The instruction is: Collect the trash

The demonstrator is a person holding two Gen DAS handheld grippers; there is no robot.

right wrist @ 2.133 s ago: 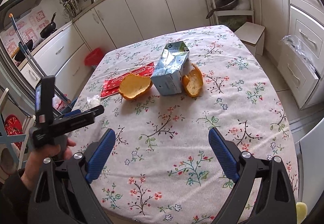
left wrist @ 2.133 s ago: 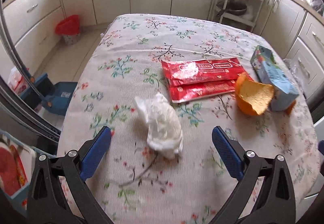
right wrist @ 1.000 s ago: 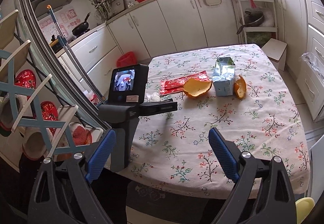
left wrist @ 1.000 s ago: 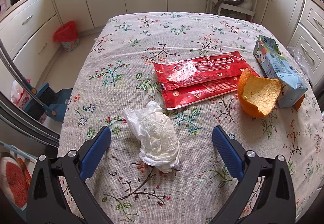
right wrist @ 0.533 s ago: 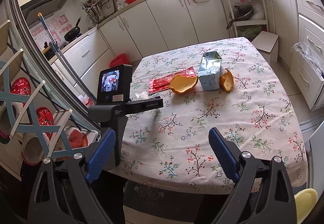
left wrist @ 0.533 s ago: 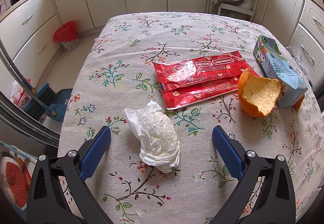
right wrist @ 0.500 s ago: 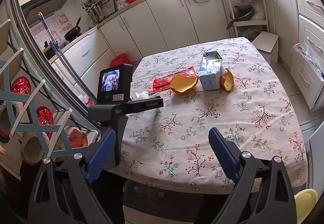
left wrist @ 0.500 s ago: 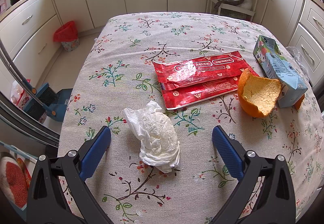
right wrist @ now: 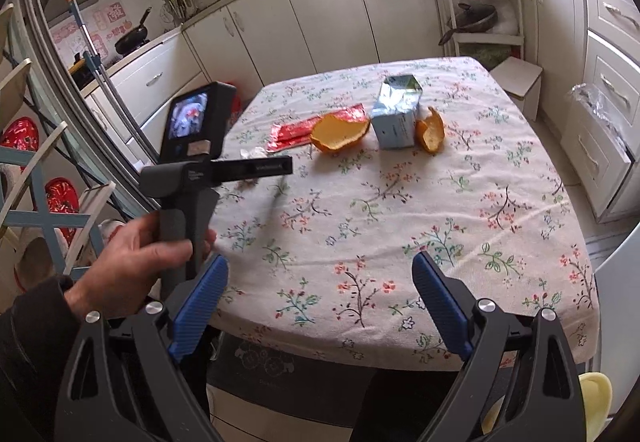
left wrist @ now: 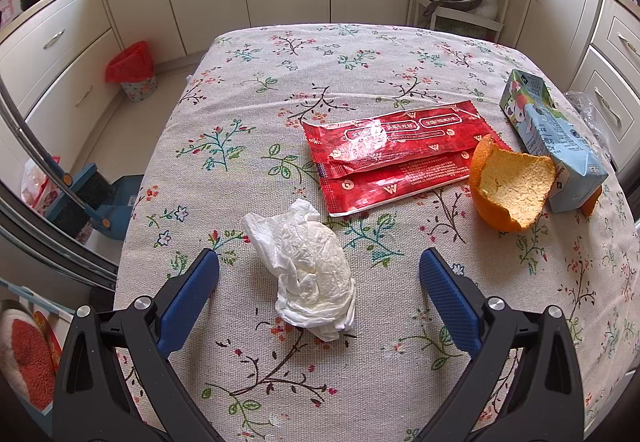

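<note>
Gaping wide, both grippers hold nothing; left gripper [left wrist: 319,269] flanks tissue [left wrist: 307,269].

Second orange peel [left wrist: 593,202] mostly behind the milk carton [left wrist: 554,146]; wrapper print unreadable

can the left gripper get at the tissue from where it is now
Probably yes. The left gripper is open, and the crumpled tissue lies on the tablecloth right between its fingers. The red wrappers lie farther off, so nothing blocks it.
</note>
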